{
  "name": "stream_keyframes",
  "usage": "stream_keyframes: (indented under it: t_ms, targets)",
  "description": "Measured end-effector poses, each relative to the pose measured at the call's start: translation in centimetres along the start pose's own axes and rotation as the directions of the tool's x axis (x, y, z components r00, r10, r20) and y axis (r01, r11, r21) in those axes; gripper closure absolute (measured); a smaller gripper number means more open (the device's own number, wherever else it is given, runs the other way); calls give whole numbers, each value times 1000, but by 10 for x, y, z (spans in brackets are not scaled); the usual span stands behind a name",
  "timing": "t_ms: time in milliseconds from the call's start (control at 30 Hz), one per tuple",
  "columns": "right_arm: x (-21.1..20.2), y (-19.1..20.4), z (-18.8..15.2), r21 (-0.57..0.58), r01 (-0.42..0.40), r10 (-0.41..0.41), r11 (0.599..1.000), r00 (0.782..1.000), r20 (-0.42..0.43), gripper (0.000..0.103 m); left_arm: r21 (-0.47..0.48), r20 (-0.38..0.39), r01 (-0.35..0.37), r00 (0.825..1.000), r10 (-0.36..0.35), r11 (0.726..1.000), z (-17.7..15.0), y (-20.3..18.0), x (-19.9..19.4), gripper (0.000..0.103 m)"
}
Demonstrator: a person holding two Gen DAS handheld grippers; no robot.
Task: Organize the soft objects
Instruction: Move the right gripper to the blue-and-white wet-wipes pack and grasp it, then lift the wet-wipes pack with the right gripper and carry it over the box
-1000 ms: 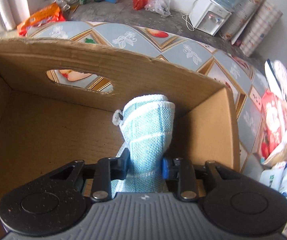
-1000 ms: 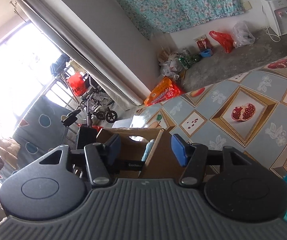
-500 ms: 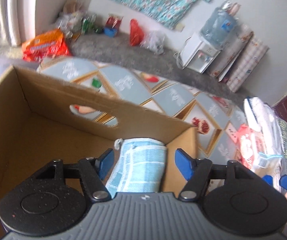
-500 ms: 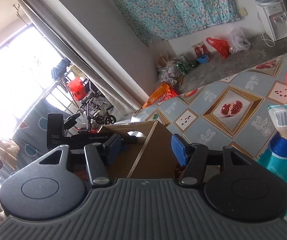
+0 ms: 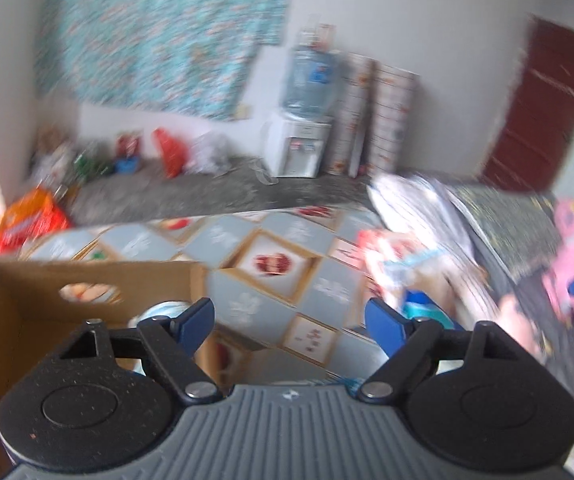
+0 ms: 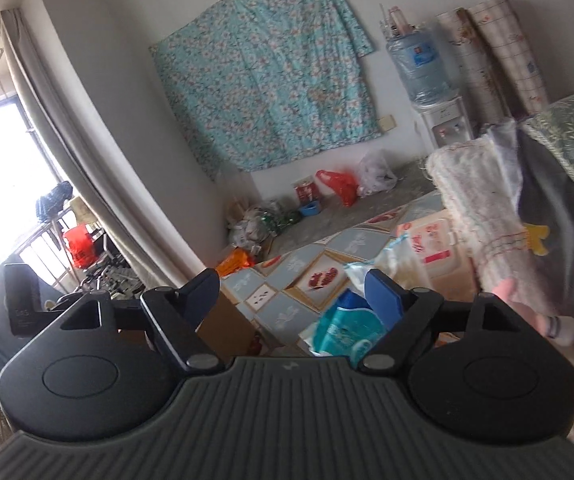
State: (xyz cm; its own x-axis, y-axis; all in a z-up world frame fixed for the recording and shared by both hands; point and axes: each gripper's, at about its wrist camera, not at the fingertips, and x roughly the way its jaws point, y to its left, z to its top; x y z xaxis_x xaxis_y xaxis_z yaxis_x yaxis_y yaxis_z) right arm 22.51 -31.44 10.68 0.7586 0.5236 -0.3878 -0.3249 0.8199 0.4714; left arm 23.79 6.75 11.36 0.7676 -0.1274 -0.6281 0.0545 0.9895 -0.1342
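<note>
Trouble, as I judge it, starts with the cardboard box [image 5: 27, 320] at the near end of the patterned desk [image 5: 255, 304]: it looks light, and a nudge from an arm reaching past could slide it or tip its wall. Next in size is the heap of soft things at the far right, the rolled white towel [image 6: 483, 216] leaning over a pale packet [image 6: 431, 244]; pulling one piece out carelessly might drag the rest down. The teal wipes pack [image 6: 347, 328] lies just ahead of the right tool [image 6: 293, 292], whose jaws stand wide with nothing between them; a grip on its slick wrapper may slip. The left tool [image 5: 289, 322] is likewise wide and empty, and its view is blurred. The blue cloth [image 5: 163, 310] sits inside the box, near its right-hand wall.
</note>
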Motion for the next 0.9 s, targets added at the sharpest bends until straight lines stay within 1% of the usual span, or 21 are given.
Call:
stream_keyframes:
  t_ms: [100,200,267,333,433,500,600,633,733,767,800,867,900]
  targets:
    - [-19,-29,-14,28,68,-68,997,998,-7,23,110,-26,32,999,-29,993,-10,-44,9,18]
    - [-26,-53,-21,54,113,-112,992,993,-21,23,214,-83,77,995,-61,974,-20,-87,27,18]
    - [-22,-64,-26,66,120,-117,991,992,-39,23,285,-130,96,990,-60,954,-28,-114,46,18]
    - [-12,-68,-27,54,106,-103,993,993,-65,23,305,-174,99,984,-47,947,-38,-133,64,18]
    - [15,-64,-19,24,42,-39,999,992,-119,23,269,-260,134,964,-62,954,-50,-145,94,21]
    - [41,-63,-10,23,-1,5,1000,985,-171,23,234,-304,156,949,-81,959,-56,-149,109,27]
    - [87,-64,1,22,-42,46,999,965,-257,23,184,-349,176,931,-103,967,-60,-150,130,30]
    - [105,-64,3,26,-56,61,998,953,-297,23,161,-362,172,926,-103,972,-61,-151,135,31]
    - [146,-65,7,32,-71,78,997,927,-367,23,92,-392,161,913,-113,983,-58,-145,155,33]
    - [159,-66,7,29,-76,81,997,921,-380,23,75,-398,153,911,-111,985,-56,-142,161,33]
    - [172,-65,8,24,-77,80,997,915,-396,23,61,-406,153,906,-115,986,-55,-140,167,31]
    - [192,-65,8,12,-75,73,997,902,-425,23,22,-422,168,895,-143,986,-52,-135,176,31]
    - [201,-64,8,8,-73,69,997,896,-438,23,12,-424,170,893,-149,985,-51,-134,178,31]
